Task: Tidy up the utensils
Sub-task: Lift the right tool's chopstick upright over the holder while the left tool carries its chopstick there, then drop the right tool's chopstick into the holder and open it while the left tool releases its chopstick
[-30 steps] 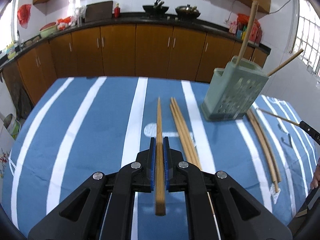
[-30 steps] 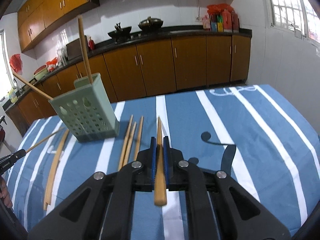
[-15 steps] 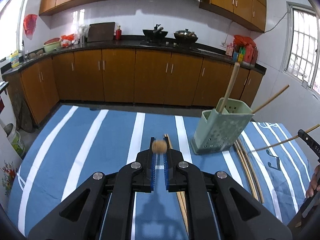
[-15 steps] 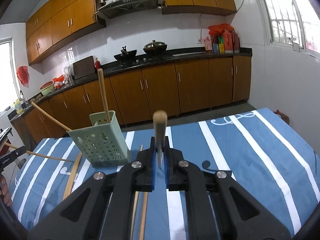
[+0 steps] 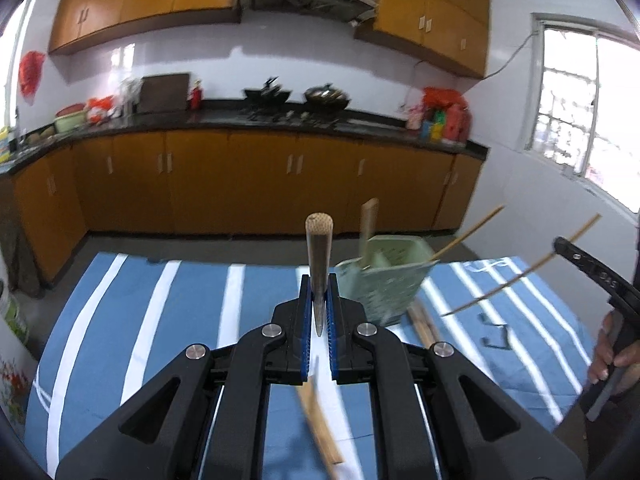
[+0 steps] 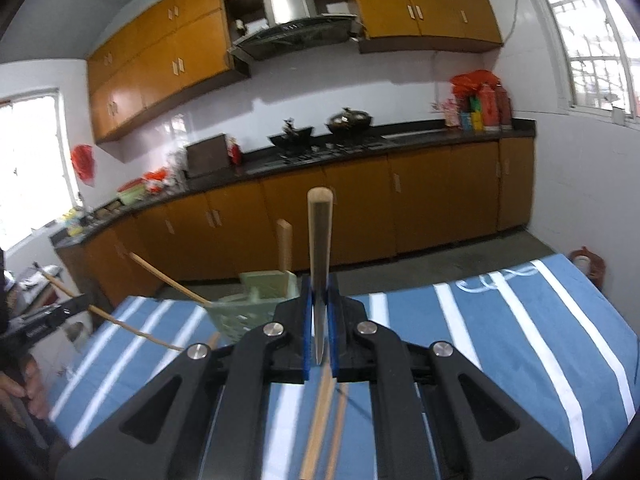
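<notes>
raising both claws well up from the blue striped surface (image 5: 160, 320) since one second ago, and tipping each held stick from lying flat along the fingers to standing with the thick end up. looking now over the far kitchen cabinets (image 5: 260, 184) instead of down on the cloth.

clenching the left claw (image 5: 319, 300) on one wooden chopstick (image 5: 319, 248), gripping it near the thin end between the blue pads, with the round butt pointing up before the camera. clenching the right claw (image 6: 320, 300) in the same way on a second chopstick (image 6: 320, 240). showing the right claw also from the side, at the right edge of the left wrist view, carried by a hand (image 5: 612, 352), with the stick crossing the air above the cloth.

seeing the green holder (image 5: 384, 284) standing on the surface just behind and to the right of the left claw; in the right wrist view seeing it just left of the right claw and partly hidden by it. holding inside a flat wooden handle (image 5: 368, 224), nearly upright, and a thin stick (image 5: 468, 232) leaning out over the right rim.

seeing loose chopsticks (image 6: 320, 420) lying on the cloth under the claws, blurred, and some more just beside the holder foot. touching the holder with neither held chopstick.
</notes>
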